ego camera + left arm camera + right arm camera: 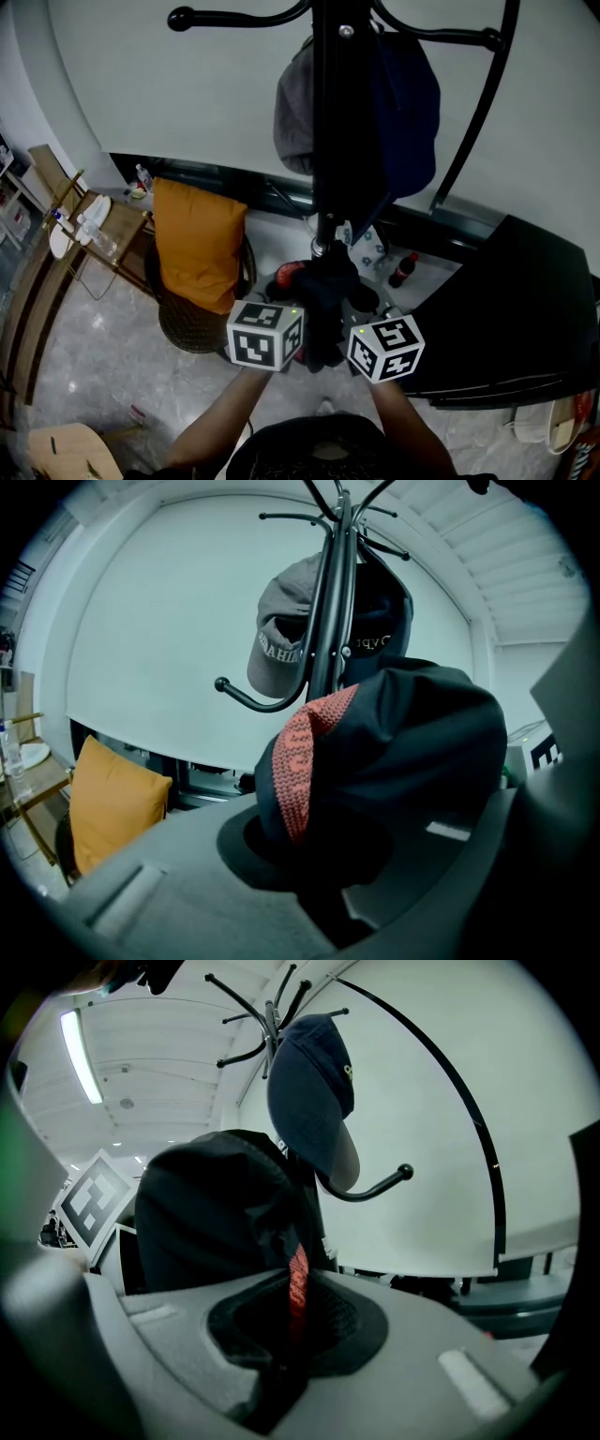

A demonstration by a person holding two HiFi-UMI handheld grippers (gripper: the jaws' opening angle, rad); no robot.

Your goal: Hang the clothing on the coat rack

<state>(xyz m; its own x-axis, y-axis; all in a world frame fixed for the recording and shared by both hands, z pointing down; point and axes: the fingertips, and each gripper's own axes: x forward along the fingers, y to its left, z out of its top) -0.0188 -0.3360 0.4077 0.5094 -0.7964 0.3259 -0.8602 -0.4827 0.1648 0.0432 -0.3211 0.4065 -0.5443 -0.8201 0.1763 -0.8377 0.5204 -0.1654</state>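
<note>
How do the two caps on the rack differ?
Colour: the grey cap is pale grey, the navy cap dark blue.
Side: in the head view the grey cap hangs left of the rack pole, the navy cap right of it.
Drop: the navy cap seems to reach slightly lower than the grey cap.
Shared: both already hang from that rack, and both carry lettering.
</note>
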